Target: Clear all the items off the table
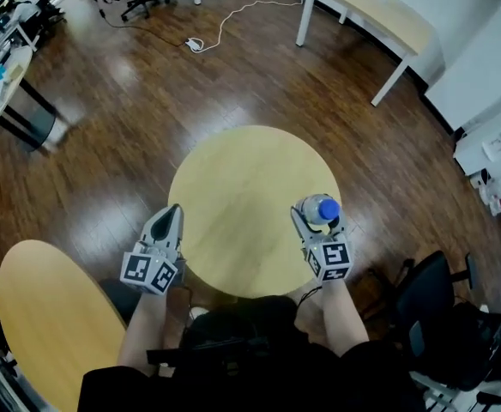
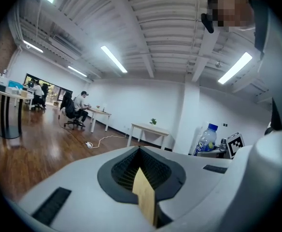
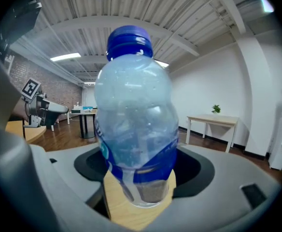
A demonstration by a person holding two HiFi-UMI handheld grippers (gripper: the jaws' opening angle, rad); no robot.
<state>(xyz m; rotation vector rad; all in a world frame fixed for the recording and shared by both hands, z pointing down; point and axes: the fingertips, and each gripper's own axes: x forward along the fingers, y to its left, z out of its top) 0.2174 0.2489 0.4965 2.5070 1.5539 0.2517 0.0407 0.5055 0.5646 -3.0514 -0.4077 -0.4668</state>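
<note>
A clear plastic water bottle (image 1: pixel 322 209) with a blue cap and blue label stands upright near the right front edge of the round wooden table (image 1: pixel 242 187). My right gripper (image 1: pixel 317 221) has its jaws on either side of the bottle (image 3: pixel 133 110), and they hold its lower body just above the tabletop. My left gripper (image 1: pixel 172 217) is shut and empty over the table's left front edge. In the left gripper view its closed jaws (image 2: pixel 140 175) point across the table, and the bottle (image 2: pixel 207 138) shows far off to the right.
A second round wooden table (image 1: pixel 53 316) stands at the lower left. A black office chair (image 1: pixel 443 316) is at the lower right. A rectangular table (image 1: pixel 371 11) stands far back. A white cable with a power strip (image 1: pixel 195 44) lies on the wood floor.
</note>
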